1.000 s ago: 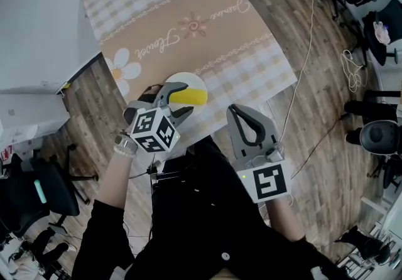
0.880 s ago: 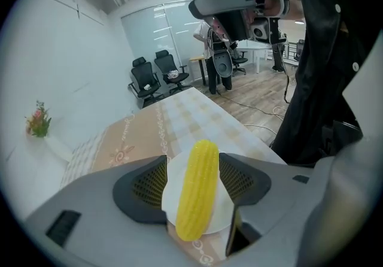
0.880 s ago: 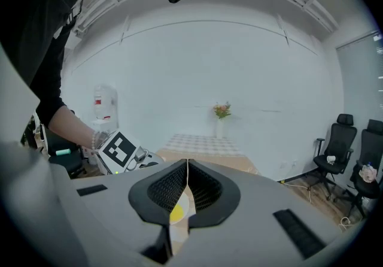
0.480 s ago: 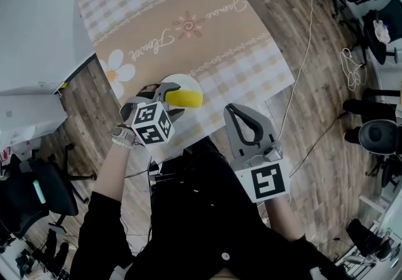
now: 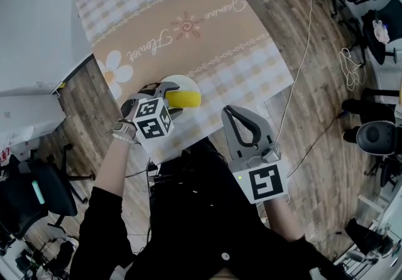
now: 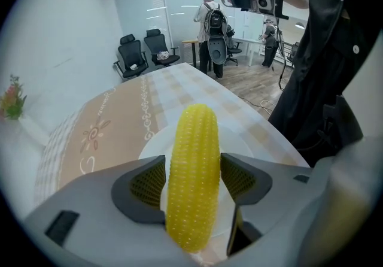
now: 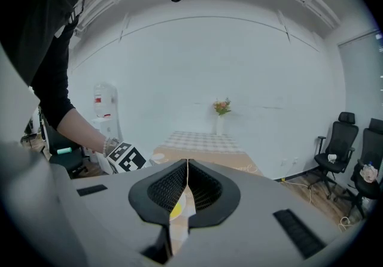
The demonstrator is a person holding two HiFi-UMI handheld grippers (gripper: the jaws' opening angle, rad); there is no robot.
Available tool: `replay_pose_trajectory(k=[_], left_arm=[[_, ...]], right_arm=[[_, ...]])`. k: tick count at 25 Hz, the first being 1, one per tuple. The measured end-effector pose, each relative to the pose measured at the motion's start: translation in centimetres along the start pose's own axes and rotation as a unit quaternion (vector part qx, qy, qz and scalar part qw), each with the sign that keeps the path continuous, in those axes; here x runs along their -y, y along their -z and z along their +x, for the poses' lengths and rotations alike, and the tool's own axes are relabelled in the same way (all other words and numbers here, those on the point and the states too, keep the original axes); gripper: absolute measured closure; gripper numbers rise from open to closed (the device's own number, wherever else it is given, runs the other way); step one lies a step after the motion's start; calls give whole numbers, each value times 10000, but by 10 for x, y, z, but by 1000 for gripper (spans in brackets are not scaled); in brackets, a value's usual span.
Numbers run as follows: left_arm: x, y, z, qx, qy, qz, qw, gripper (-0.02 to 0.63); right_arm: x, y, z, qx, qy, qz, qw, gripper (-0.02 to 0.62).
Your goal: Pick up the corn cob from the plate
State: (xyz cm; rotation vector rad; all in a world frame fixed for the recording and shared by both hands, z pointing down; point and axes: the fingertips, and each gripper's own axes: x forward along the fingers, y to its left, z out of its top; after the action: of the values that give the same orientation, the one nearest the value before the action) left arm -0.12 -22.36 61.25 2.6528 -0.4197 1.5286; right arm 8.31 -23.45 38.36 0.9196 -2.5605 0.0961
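— What are you working over?

— A table under a beige checked tablecloth [image 5: 207, 40] with a daisy print [image 5: 119, 71] and cursive script I can't read from here. It stands on a wood-plank floor [image 5: 314, 115], with a cable [image 5: 301, 65] trailing off beyond my right gripper [image 7: 187, 185].

— And the corn?

— The corn cob [image 6: 194, 134] lies on the white plate [image 6: 157, 140], running lengthwise between my left gripper's [image 6: 192, 181] jaws. They stand wide, one pad along each flank, not clamped. The right jaws are pressed together on nothing, held beside the table.

— Anything in the way?

— No. Far past the left jaws are office chairs [image 6: 146, 50] and people standing [image 6: 210, 20]. Ahead of the right jaws, a flower vase [image 7: 222, 107] sits against the white wall.
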Motion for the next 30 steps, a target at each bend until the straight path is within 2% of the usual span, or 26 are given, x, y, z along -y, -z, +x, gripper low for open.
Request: replay_pose_trajectory(k=[9, 15, 30], left_arm=[[-1, 2, -1, 226, 19, -455, 9987, 339], [-5, 3, -2, 297, -237, -741, 9965, 347], [-13, 9, -18, 474, -760, -1513, 9844, 348]], right_arm=[[-2, 3, 0, -72, -4, 36, 10000, 552], [-7, 4, -1, -89, -34, 8, 10000, 553], [-17, -3, -1, -30, -91, -105, 9999, 552]])
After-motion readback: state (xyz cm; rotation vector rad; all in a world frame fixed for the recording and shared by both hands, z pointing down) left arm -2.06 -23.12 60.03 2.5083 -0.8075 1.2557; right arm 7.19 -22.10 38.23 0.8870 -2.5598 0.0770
